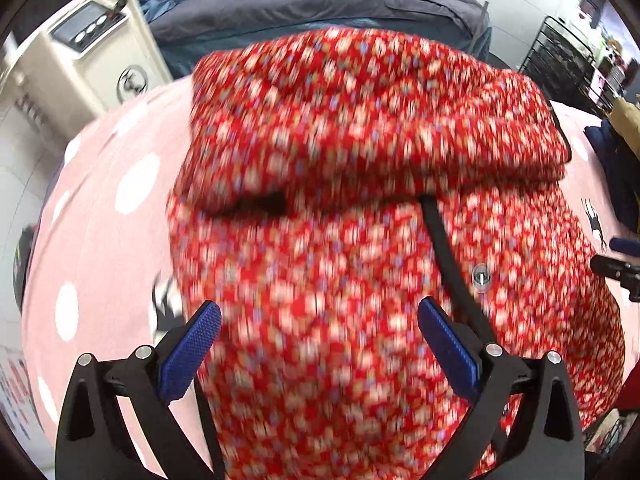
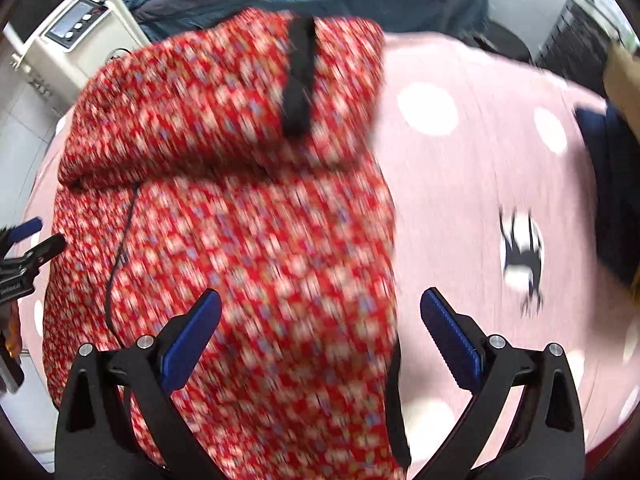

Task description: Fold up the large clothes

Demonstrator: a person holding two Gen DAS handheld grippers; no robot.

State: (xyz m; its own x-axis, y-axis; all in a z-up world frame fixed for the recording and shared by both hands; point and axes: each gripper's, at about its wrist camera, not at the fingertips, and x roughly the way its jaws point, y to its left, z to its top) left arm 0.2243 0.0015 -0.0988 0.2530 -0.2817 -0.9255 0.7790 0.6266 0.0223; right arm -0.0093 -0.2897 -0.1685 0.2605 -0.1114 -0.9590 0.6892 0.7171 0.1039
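Both the left gripper (image 1: 320,344) and right gripper (image 2: 320,344) gape wide and empty above the red floral fabric garment (image 1: 360,240), whose far part lies doubled over on the pink white-dotted cloth surface (image 2: 480,160), seemingly ready for another fold.

Red floral garment (image 1: 360,240), top folded over

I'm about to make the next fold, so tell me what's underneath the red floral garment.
The red floral garment lies on a pink polka-dot cover, which shows on both sides of it. Its far end is folded back onto itself. Whatever is directly beneath the fabric is hidden.
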